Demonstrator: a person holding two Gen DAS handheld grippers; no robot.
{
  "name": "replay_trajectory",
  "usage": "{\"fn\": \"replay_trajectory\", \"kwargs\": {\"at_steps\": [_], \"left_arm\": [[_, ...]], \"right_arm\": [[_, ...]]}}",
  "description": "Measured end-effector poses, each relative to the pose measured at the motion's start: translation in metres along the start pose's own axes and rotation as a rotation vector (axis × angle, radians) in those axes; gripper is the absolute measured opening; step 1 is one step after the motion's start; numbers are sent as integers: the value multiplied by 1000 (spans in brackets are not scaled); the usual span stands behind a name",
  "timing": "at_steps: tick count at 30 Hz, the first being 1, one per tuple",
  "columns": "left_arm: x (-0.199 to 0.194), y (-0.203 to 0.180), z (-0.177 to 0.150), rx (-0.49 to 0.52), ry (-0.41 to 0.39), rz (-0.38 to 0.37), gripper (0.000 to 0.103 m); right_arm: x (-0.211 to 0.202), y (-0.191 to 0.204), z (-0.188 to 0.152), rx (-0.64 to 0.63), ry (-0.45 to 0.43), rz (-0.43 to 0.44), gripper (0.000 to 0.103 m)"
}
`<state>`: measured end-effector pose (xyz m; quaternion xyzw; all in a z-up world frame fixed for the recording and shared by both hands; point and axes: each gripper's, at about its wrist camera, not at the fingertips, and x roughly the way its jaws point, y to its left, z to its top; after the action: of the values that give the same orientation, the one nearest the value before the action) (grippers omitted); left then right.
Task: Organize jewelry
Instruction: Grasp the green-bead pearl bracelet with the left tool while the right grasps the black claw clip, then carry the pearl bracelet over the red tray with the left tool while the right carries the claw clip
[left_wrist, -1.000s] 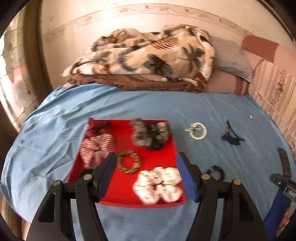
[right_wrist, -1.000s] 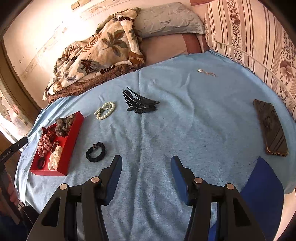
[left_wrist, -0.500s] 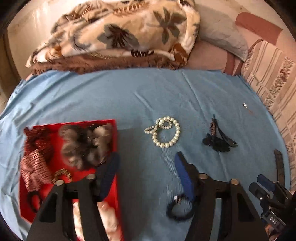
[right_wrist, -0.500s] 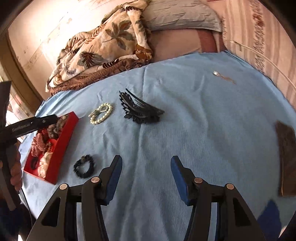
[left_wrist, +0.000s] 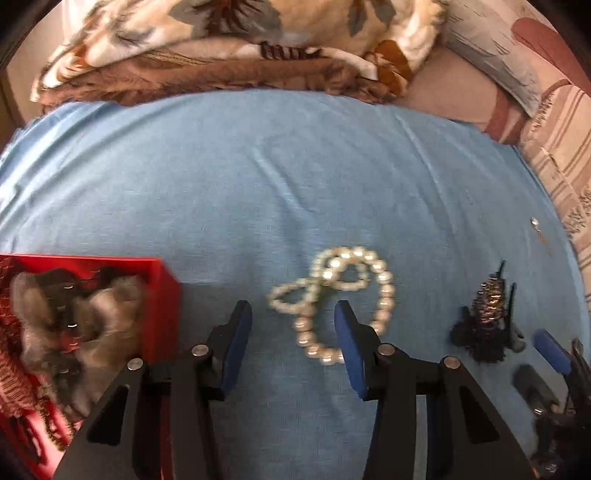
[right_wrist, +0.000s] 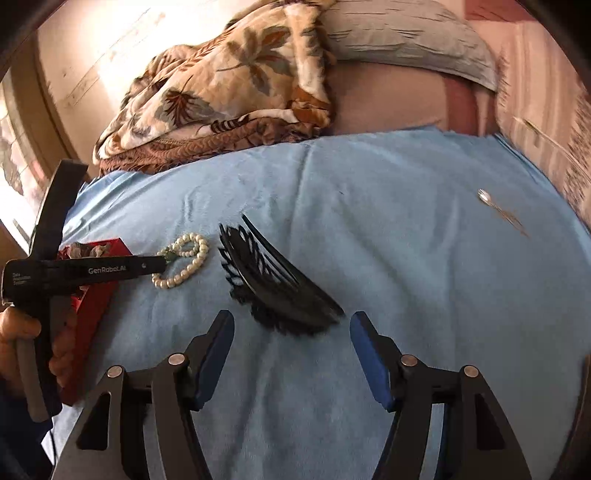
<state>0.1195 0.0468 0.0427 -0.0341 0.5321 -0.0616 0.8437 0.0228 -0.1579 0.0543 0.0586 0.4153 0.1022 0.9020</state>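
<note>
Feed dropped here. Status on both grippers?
Left gripper closing over pearl bracelet, not gripped. Right gripper opening before black hair claw. Nothing in the way.

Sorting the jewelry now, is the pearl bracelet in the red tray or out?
Out: the pearl bracelet lies on the blue sheet, beside the red tray.

Warm daylight, glare on the far wall (right_wrist: 110, 59), motion blur throughout, fisheye bending and dark corners
</note>
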Motion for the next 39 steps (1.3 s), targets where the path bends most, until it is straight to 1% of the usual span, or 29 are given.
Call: {"fn": "replay_trajectory", "kwargs": {"at_steps": [1,2,3,4,5,6,7,8,10,11,12,14,15,19,21,22,23,25,27,28,29,30,31,33,37,39], "left_arm": [[1,-2,-2,-4,-3,4,40],[0,-6,-4,8,-14,24,23],[1,-9,-5,25,-7,32,12],[0,-10,-7,35,-4,36,9],[-3,-10,-9,32,-4,22,9],[-6,-9,-11,27,4,-6,9],[-11,-9,-14,22,8,-43,9],[-15,-10,-17,27,7,-65,9],[-27,-14,-25,54,5,-118,9],[-34,-15,-30,67,8,-147,9],[-39,-19,-34,78,7,-168,9],[-56,-28,-46,118,-10,-200,9],[-62,-31,-50,130,-15,-212,9],[-95,-47,-62,176,-49,-308,9],[-101,-56,-64,196,-52,-340,9],[-102,-61,-66,209,-52,-340,9],[-100,-64,-65,220,-53,-331,9],[-87,-70,-64,234,-43,-281,9],[-73,-67,-62,221,-22,-245,9],[-64,-65,-61,209,-14,-216,9],[-58,-61,-60,197,-8,-197,9],[-52,-59,-58,187,-1,-187,9],[-48,-56,-56,179,6,-178,9],[-41,-52,-54,173,12,-161,9],[-28,-52,-55,203,34,-123,9],[-23,-52,-57,209,47,-123,13]], "right_arm": [[6,2,3,-15,0,-2,72],[13,4,6,-26,2,-9,72],[17,5,7,-28,5,-15,72],[22,4,9,-21,19,-14,63],[25,1,10,2,32,-3,49],[25,-2,11,21,32,-5,32],[22,-7,13,56,28,-2,26],[17,-13,13,100,28,13,24],[8,-23,11,156,24,30,16],[2,-30,9,190,24,40,15],[-2,-35,7,220,25,59,14],[-15,-53,-4,329,30,128,11],[-20,-58,-9,362,28,147,8],[-43,-82,-40,514,12,226,8],[-50,-88,-56,558,4,234,8],[-52,-90,-62,564,2,221,8],[-53,-91,-68,562,-6,200,8],[-55,-91,-73,539,-11,144,9],[-59,-93,-75,510,-33,75,10],[-60,-94,-75,506,-38,68,14],[-60,-95,-75,504,-41,68,15],[-59,-96,-76,503,-43,70,20],[-57,-96,-76,500,-46,69,27],[-55,-97,-78,497,-50,67,34],[-50,-97,-77,485,-53,98,36],[-48,-94,-75,466,-52,115,36]]}}
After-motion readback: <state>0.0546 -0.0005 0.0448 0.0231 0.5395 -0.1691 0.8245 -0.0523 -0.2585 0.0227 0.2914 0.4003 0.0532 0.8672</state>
